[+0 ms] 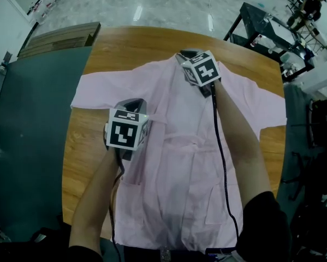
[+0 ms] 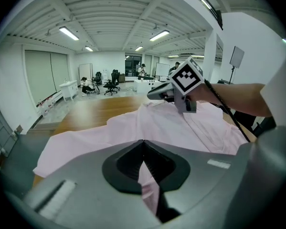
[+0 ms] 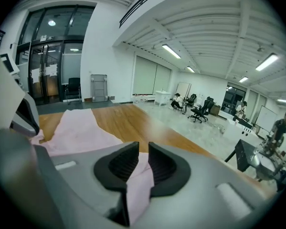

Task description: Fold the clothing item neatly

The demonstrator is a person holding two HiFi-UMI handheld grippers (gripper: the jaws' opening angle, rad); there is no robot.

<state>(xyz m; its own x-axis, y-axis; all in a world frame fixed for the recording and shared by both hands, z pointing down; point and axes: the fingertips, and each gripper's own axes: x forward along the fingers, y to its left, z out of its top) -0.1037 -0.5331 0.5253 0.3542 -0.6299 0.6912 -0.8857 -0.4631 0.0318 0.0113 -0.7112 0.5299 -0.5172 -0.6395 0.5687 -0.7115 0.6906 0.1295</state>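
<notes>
A pale pink short-sleeved shirt (image 1: 190,162) lies spread face up on the wooden table (image 1: 125,42), collar at the far end. My left gripper (image 1: 131,103) sits on the shirt's left chest, and in the left gripper view its jaws (image 2: 143,144) are shut on a pinched fold of the pink cloth (image 2: 150,185). My right gripper (image 1: 186,53) is at the collar. In the right gripper view its jaws (image 3: 143,149) stand slightly apart, with a strip of the shirt (image 3: 140,180) hanging loose between them. The right gripper (image 2: 152,95) also shows from the left gripper view, over the far end of the shirt (image 2: 147,123).
A dark green surface (image 1: 32,135) borders the table's left side, with wooden boards (image 1: 65,37) at its far end. A black frame table (image 1: 261,26) stands at the far right, a person (image 1: 308,7) beyond it. The table's right edge lies near the shirt's right sleeve (image 1: 269,113).
</notes>
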